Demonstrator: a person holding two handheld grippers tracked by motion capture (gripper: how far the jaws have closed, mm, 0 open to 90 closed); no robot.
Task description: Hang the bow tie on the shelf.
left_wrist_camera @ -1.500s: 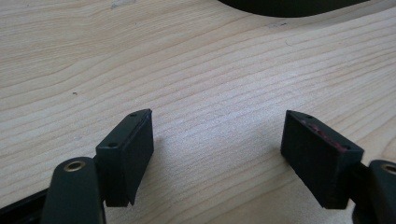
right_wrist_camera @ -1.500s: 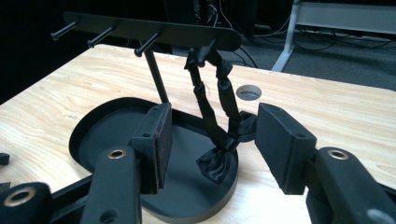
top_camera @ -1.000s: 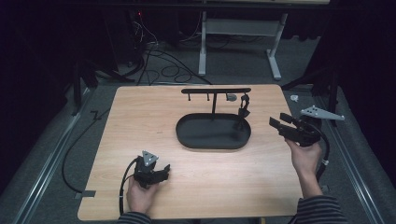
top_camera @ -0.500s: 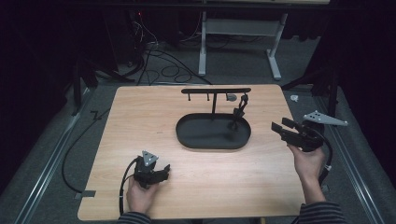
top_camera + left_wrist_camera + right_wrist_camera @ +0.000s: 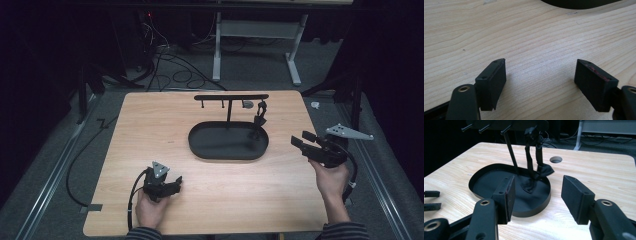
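A black oval tray [image 5: 200, 145] lies mid-table, and a black T-shaped stand [image 5: 230, 97] with small hooks rises from it. A black strap-like item [image 5: 259, 120] hangs from the bar's right end, its lower end down in the tray. My right gripper [image 5: 300, 141] is held level just right of the tray and apart from it, open, with nothing between its pads. In the right gripper view the gripper [image 5: 537, 185] faces the tray [image 5: 486, 172] and the hanging item [image 5: 534, 157]. My left gripper [image 5: 172, 182] rests open near the front edge, with bare wood between its jaws [image 5: 541, 67].
The wooden table [image 5: 150, 130] has a small round hole [image 5: 555, 159] behind the stand. The tray's rim [image 5: 579, 3] lies well beyond the left gripper. Cables and a white desk frame [image 5: 255, 40] are on the floor behind the table.
My right gripper has drifted slightly back toward the person, away from the stand. The hanging item has shifted a little on its hook. The left gripper has not moved.
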